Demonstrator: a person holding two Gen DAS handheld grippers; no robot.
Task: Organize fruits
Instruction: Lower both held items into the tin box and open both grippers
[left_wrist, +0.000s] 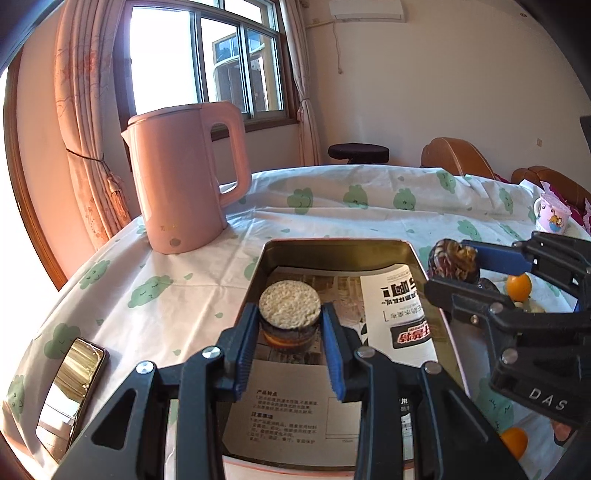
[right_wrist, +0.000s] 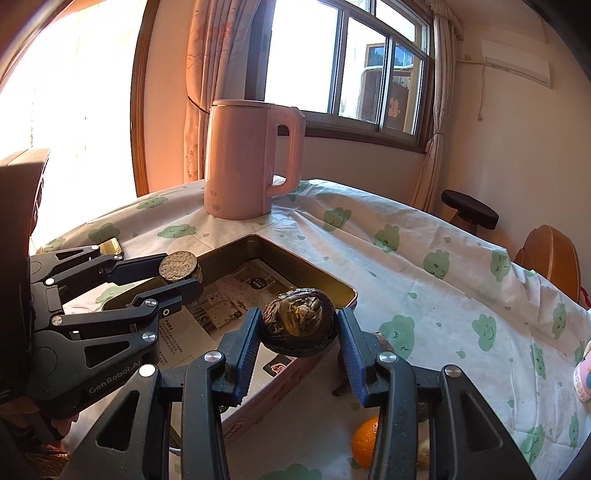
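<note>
On cloud-print tablecloth, left tongs gripping round cake, right tongs gripping dark fruit.

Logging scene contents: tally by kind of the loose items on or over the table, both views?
Oranges: 2
Dark bulb, in right gripper: 1
Round cake, in left gripper: 1
Tin: 1
Kettle: 1
Phone: 1
Cup: 1
Total: 8
</note>
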